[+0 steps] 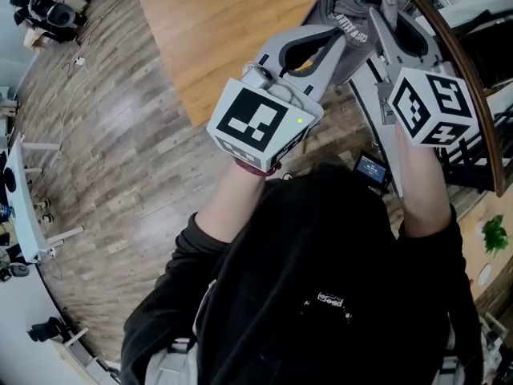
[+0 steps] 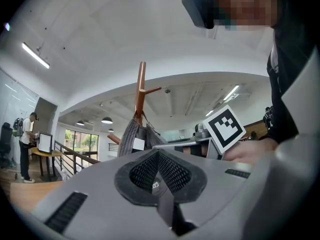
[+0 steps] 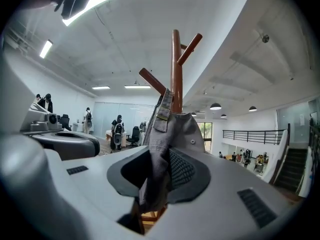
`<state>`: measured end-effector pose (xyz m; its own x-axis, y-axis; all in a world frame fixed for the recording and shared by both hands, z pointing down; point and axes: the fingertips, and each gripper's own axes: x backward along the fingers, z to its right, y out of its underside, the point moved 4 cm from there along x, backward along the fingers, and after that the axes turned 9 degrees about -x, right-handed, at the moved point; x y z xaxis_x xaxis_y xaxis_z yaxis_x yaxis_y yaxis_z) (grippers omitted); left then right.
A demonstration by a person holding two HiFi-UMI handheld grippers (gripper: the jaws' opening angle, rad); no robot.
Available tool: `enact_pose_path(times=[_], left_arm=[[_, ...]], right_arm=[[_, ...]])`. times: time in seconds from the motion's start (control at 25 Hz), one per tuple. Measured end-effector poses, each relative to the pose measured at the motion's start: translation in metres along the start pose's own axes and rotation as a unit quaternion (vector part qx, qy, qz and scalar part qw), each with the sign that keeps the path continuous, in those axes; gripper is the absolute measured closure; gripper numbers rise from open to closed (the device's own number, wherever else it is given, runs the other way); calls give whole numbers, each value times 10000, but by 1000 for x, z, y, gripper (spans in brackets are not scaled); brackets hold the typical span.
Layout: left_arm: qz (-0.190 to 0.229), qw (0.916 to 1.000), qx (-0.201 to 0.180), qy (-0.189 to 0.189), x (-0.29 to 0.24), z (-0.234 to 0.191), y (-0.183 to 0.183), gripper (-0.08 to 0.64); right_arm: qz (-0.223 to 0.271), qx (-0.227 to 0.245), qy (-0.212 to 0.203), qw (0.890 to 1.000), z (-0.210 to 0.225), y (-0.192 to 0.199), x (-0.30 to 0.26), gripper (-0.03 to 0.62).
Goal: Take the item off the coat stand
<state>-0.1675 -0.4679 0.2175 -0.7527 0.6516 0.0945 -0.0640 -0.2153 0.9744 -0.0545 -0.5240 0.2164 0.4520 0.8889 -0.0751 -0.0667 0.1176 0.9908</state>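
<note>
A grey garment (image 3: 182, 126) hangs from a brown wooden coat stand (image 3: 175, 69) with angled pegs. In the right gripper view a fold of that cloth runs down between the pads of my right gripper (image 3: 159, 170), which is shut on it. The left gripper view shows the stand (image 2: 142, 89) and the garment (image 2: 136, 134) farther off, beyond my left gripper (image 2: 157, 173), whose pads meet with nothing between them. From the head view, both grippers are raised side by side at the garment (image 1: 346, 16): left gripper (image 1: 341, 42), right gripper (image 1: 383, 13).
A wooden floor (image 1: 224, 30) lies far below. A brown curved rail (image 1: 469, 79) with dark bars stands at the right. Several people (image 3: 117, 129) and office chairs are in the distance, and one person (image 2: 26, 146) stands by a desk.
</note>
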Motion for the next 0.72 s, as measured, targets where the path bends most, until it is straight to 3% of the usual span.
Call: enact_pose_path(times=[0.16, 0.52, 0.72], left_arm=[[-70, 9999, 74, -12, 0, -5, 6, 560], [-70, 9997, 222, -47, 4, -7, 10, 560], [25, 9999, 100, -15, -5, -9, 5, 560]], right_arm=[[176, 84, 15, 9998, 4, -9, 7, 545], [887, -78, -210, 9958, -7, -42, 41, 549], [1175, -42, -666, 9908, -12, -63, 46, 549]])
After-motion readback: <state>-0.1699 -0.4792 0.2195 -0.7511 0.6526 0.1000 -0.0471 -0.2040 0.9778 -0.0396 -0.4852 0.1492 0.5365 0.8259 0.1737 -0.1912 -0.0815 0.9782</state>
